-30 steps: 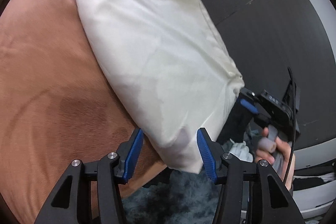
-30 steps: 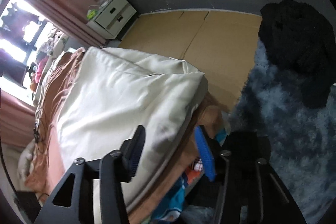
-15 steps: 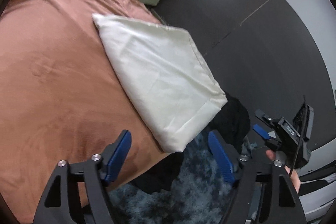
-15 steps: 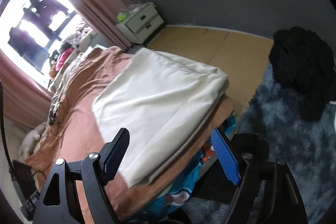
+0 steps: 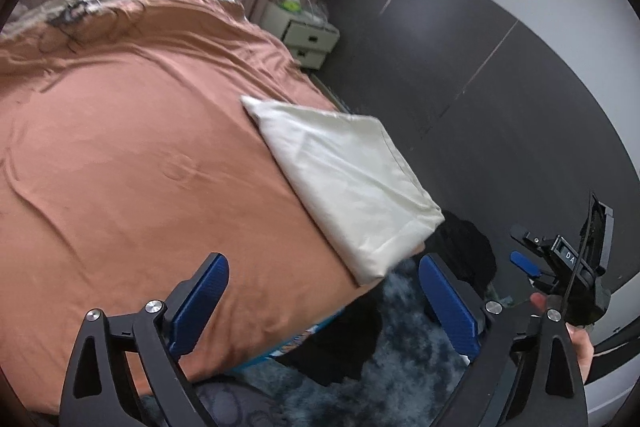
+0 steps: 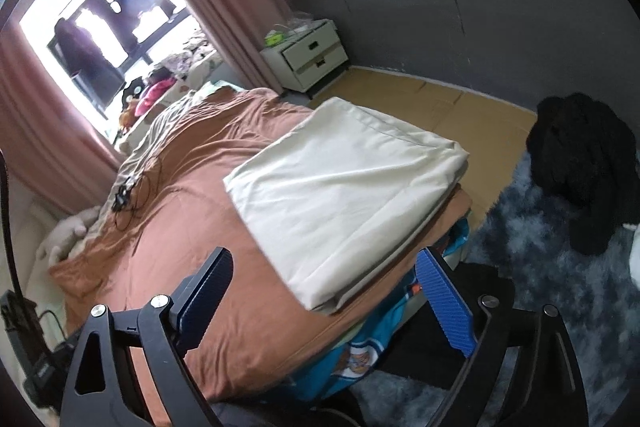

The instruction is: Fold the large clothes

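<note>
A folded cream cloth (image 5: 344,183) lies flat at the corner of a brown-covered bed (image 5: 132,155), its near end reaching the mattress edge above a blue rug (image 6: 568,291). Both tools hang clear of it: the left hand-held gripper (image 5: 324,303) and the right hand-held gripper (image 6: 324,303) have just been opening, jaws spread wide with nothing between them. The cloth sits ahead of and below each gripper, its long axis running away from the cameras toward a white nightstand (image 6: 308,55). Judging by how large it appears, the right gripper looks the nearer. The fold appears finished, so any next move likely starts with another garment. The left view alone shows the other tool (image 5: 560,263) and fingers (image 5: 578,341) holding it; the right view alone shows the window (image 6: 108,23), the stacked layers at the cloth's edge and a black heap (image 6: 580,171) on the rug.
</note>
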A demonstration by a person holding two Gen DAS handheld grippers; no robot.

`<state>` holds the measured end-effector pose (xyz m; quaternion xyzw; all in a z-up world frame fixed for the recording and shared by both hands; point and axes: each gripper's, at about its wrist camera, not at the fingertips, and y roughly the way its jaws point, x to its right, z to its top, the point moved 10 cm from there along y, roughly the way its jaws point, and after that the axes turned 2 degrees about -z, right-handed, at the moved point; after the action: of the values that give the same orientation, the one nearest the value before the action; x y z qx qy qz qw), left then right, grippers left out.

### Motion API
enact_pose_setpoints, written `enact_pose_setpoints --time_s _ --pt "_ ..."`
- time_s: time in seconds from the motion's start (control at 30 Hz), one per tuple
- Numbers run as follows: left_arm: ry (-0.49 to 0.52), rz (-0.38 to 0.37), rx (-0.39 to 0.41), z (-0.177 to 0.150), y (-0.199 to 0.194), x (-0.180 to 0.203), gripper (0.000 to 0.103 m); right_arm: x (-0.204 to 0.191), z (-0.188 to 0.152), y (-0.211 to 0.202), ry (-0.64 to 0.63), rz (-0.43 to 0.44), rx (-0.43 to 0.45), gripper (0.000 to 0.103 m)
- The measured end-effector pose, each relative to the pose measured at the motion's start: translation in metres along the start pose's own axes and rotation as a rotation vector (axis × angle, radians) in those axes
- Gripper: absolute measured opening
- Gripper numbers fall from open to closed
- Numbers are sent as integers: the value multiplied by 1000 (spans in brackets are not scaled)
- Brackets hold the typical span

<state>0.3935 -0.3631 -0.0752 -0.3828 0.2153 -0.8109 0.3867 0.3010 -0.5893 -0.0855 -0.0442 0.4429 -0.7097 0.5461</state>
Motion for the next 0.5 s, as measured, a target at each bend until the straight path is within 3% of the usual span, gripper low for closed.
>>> enact_pose_setpoints --time_s 0.5 --pt "101 71 148 -26 -120 -21 100 -70 -48 -76 -92 66 79 98"
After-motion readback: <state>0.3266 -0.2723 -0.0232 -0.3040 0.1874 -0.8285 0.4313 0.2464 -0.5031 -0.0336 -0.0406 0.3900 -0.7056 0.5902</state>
